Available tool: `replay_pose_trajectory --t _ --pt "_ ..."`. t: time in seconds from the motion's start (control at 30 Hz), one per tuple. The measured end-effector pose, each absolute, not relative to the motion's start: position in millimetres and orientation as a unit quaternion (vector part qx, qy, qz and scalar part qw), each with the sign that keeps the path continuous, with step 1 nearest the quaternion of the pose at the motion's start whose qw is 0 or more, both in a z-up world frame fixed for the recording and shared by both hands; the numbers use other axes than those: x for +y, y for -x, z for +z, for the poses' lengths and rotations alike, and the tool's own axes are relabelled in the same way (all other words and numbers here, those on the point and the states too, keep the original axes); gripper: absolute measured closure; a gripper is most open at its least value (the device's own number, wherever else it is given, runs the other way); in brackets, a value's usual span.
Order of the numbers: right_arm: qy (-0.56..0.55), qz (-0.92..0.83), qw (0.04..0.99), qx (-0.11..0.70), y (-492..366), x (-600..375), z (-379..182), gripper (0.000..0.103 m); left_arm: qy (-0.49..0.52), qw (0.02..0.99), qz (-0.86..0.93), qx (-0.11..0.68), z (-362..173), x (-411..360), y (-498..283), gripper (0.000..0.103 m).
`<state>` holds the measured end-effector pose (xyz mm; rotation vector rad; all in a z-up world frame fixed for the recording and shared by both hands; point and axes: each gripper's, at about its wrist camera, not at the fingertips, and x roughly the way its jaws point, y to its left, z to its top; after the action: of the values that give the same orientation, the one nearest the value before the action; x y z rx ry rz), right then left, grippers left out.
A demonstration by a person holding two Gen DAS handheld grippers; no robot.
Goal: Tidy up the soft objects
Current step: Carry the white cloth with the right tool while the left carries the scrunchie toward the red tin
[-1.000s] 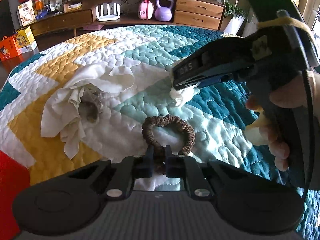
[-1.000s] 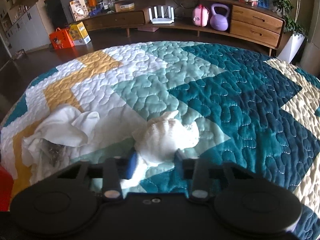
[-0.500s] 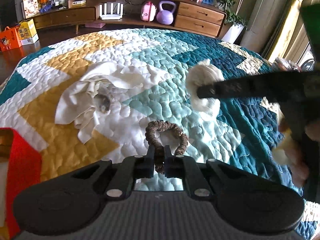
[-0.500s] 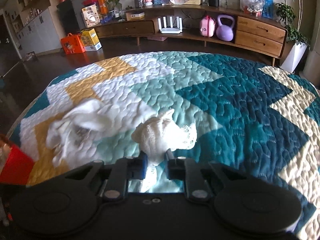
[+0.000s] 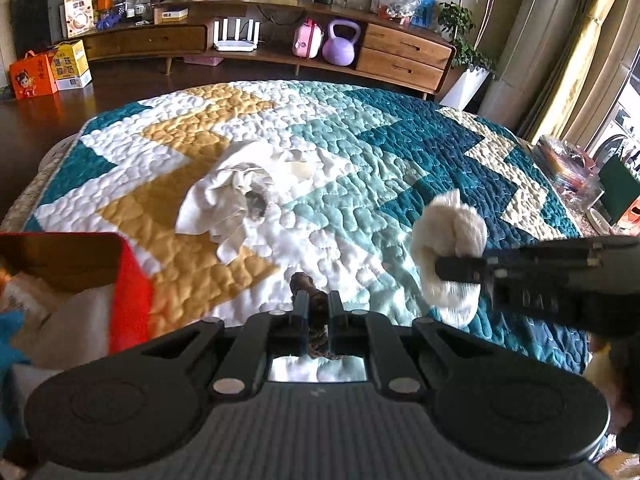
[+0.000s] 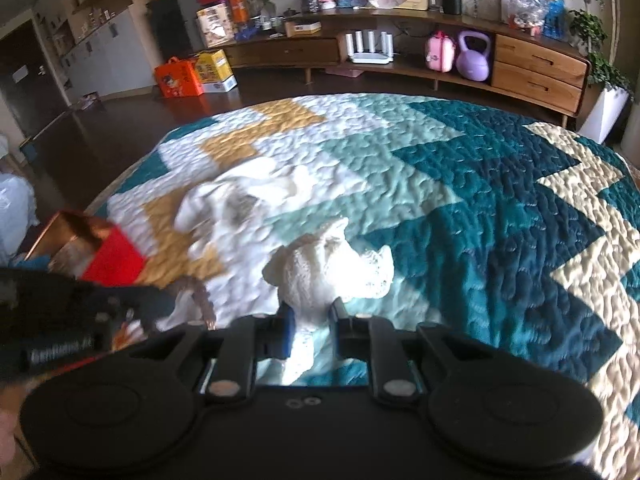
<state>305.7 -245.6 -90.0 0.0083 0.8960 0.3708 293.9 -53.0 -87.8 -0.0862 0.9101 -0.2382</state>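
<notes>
left gripper (image 5: pixel 318 312) is clamped on a brown ruffled fabric hair scrunchie (image 5: pixel 316 316); right gripper (image 6: pixel 312 320) is clamped on a cream knitted sock (image 6: pixel 328 268), both lifted above the quilted bed (image 5: pixel 400 160). a crumpled white cloth (image 5: pixel 236 196) remains unsorted. red open box (image 5: pixel 128 288) sits at left, partly filled; judged roughly midway.

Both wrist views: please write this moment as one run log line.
left tongs: shut on brown scrunchie | right tongs: shut on white sock | red box: open | white cloth: on quilt
</notes>
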Motion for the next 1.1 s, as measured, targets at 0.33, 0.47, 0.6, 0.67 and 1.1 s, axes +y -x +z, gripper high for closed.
replay_pose_trajectory --t 0.33,0.47,0.6,0.67,1.1 --pt "0.011 0.213 0.875 0.434 -259 -214 -65 0.087 0.049 0.893 -0.105 0.434 -57 -18 -260 0.094" --pt "0.023 0.231 0.873 0.429 -247 -199 -51 0.087 0.051 0.898 -0.098 0.426 -42 1 -249 0.094" --pt "0.033 0.247 0.873 0.420 -237 -178 -39 0.087 0.058 0.903 -0.091 0.416 -26 23 -241 0.094" --pt "0.038 0.254 0.872 0.417 -234 -167 -36 0.087 0.057 0.906 -0.087 0.410 -18 34 -237 0.094" --pt "0.069 0.291 0.860 0.413 -229 -88 -30 0.086 0.073 0.916 -0.054 0.392 0 113 -225 0.094"
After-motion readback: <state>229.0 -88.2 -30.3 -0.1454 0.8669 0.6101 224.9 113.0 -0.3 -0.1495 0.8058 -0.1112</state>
